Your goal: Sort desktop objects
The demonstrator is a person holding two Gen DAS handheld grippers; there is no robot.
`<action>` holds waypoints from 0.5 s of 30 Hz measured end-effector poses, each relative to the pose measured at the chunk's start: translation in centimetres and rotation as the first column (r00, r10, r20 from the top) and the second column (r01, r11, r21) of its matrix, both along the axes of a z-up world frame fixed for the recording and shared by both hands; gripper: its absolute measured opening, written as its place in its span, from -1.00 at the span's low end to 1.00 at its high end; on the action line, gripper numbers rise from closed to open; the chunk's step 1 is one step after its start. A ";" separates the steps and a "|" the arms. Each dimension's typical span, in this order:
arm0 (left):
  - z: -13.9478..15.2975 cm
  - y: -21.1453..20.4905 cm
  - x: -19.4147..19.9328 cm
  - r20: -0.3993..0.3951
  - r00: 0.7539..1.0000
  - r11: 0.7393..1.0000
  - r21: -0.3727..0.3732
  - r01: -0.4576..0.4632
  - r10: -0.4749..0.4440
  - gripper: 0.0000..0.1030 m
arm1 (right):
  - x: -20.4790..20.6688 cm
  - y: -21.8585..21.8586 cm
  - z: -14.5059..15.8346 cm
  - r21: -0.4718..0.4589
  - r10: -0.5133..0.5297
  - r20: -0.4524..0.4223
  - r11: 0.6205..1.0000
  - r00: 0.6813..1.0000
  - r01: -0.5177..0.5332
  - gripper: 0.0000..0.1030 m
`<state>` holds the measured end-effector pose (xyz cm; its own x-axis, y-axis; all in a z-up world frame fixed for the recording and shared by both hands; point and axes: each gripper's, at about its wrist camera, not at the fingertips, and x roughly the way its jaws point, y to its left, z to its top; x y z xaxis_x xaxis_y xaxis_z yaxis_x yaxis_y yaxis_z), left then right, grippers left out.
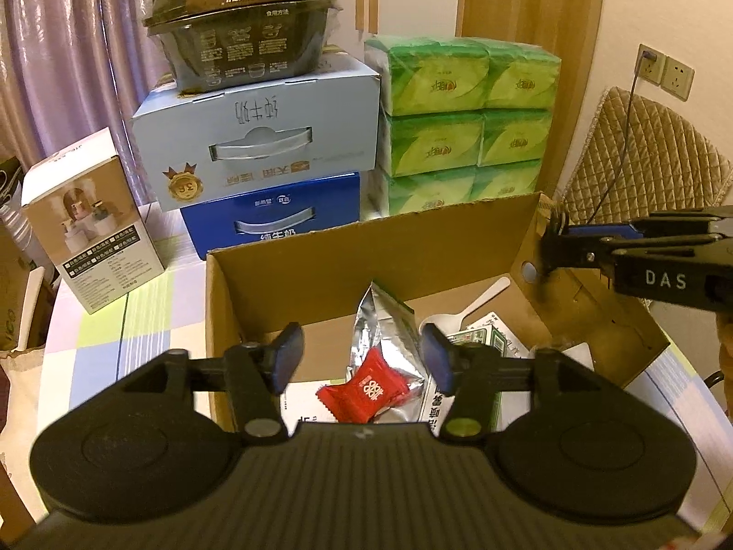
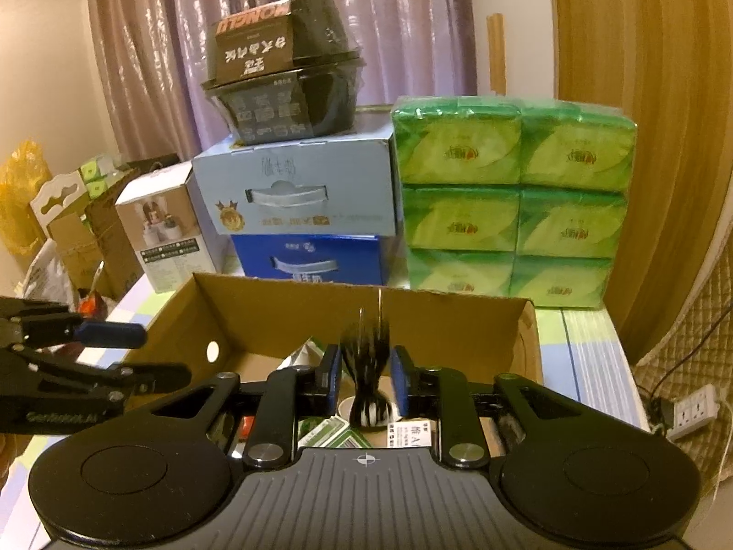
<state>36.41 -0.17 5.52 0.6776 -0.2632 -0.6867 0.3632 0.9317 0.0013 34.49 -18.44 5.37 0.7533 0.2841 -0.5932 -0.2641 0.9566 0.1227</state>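
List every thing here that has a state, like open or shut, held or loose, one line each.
Brown cardboard box: open-topped, holding items.
Left gripper: open, empty, over the box.
Right gripper: fingers apart, blurred black-and-white object between them; grip unclear.
Red candy wrapper: loose in the box.
Silver foil pouch: lying crumpled in the box.
White plastic spoon: loose in the box.

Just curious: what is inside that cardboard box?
In the box: a silver pouch, a red candy, a white spoon and printed packets. The left gripper hides the near part of the floor.
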 end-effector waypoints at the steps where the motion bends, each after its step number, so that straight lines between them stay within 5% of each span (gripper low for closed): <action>1: 0.0 0.1 -0.2 0.005 1.000 1.000 0.000 -0.002 0.002 0.33 | -0.1 -0.2 0.0 0.002 -0.010 0.003 1.000 1.000 0.010 -0.25; 3: 0.1 0.2 -0.6 0.015 1.000 1.000 -0.001 -0.013 0.013 0.56 | -0.3 -0.8 0.1 0.020 -0.032 0.005 0.999 0.999 0.032 0.04; 6: 0.4 0.6 -1.3 0.036 0.998 0.999 0.005 -0.049 0.048 0.83 | -0.7 -1.7 0.2 0.026 -0.055 0.002 0.998 0.998 0.055 0.08; 15: 1.5 1.4 -4.5 0.072 0.993 0.996 -0.001 -0.092 0.092 0.97 | -4.1 -4.0 0.8 0.067 -0.111 -0.018 0.991 0.994 0.112 0.47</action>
<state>31.89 1.20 7.07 0.7462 -0.1959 -0.6362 0.2750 0.9611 0.0266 30.42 -22.49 6.15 0.7738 0.2388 -0.5867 -0.1542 0.9694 0.1911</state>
